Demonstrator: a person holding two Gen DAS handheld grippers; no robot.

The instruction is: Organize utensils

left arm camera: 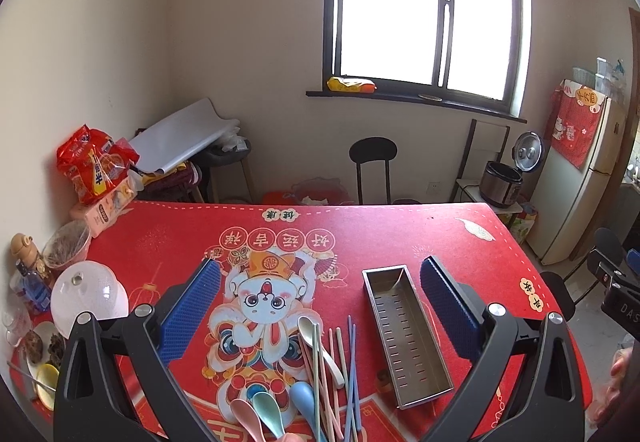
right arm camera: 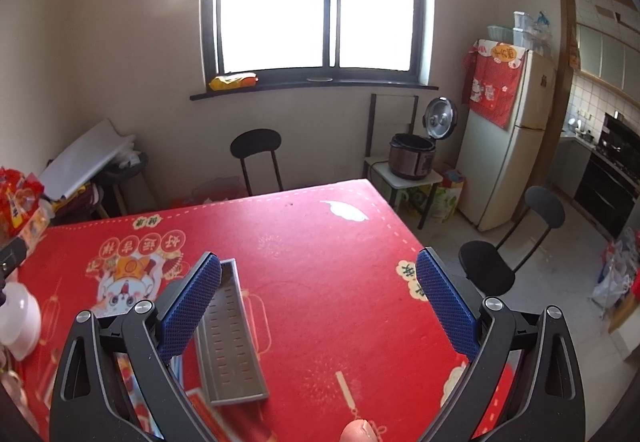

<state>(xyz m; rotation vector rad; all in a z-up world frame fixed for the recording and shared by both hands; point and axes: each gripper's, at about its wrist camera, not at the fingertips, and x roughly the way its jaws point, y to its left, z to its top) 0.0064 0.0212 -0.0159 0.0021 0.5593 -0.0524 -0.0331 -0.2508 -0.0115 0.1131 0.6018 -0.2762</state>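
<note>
Both grippers, left (left arm camera: 320, 306) and right (right arm camera: 318, 306), hang with jaws apart, holding nothing. Utensils (left arm camera: 320, 374) lie at 6 o'clock, tray (left arm camera: 406, 334) just beside at 4. The crossed chopsticks (left arm camera: 350, 370) probably scatter if pinched together.

Left gripper (left arm camera: 320, 290) hovering, jaws spread wide, nothing between 2 blue pads (left arm camera: 192, 306). Right gripper (right arm camera: 320, 290) likewise gaping, holding nothing, angling downward. Fingertip (right arm camera: 357, 432) of person showing at bottom edge of right wrist view.
</note>
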